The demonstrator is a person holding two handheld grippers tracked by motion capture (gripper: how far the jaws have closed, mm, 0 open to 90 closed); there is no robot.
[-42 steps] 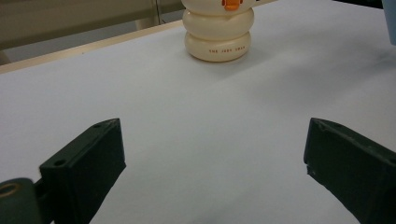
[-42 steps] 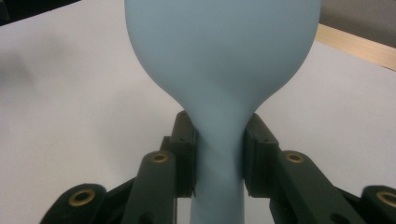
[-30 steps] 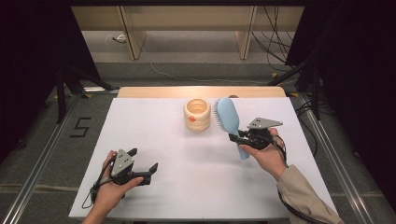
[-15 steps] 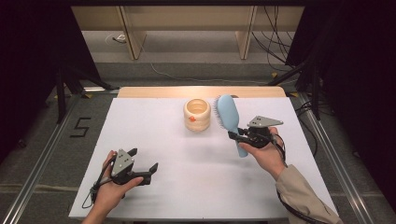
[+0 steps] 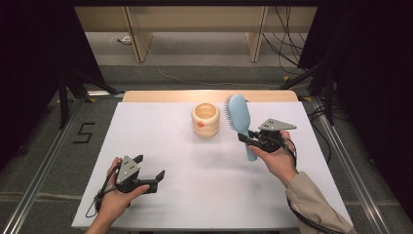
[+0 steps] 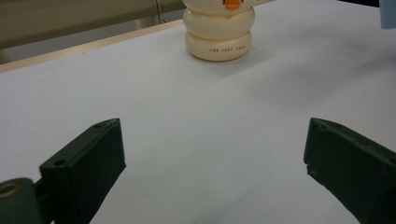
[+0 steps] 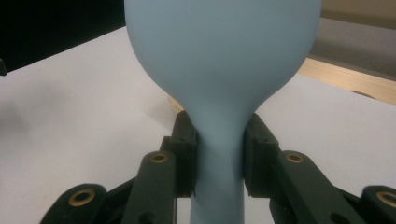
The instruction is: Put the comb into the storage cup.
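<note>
Right now the right gripper (image 5: pixel 249 140) pinches the neck of a light-blue hairbrush (image 5: pixel 239 117), its 2 jaws pressed against either side of the handle just below the head. It holds the brush tilted above the white table (image 5: pixel 160 126), bristles facing a cream ring-shaped cup (image 5: pixel 206 119) just beside it. Near the table's front edge, well apart from both, the left gripper (image 5: pixel 150 168) has its jaws spread wide around nothing.

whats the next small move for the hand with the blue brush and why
Probably carry the blue hairbrush left and tip it over the cream cup: the right gripper is clamped on its neck, head raised beside the cup's open mouth, while the left gripper rests open.
</note>
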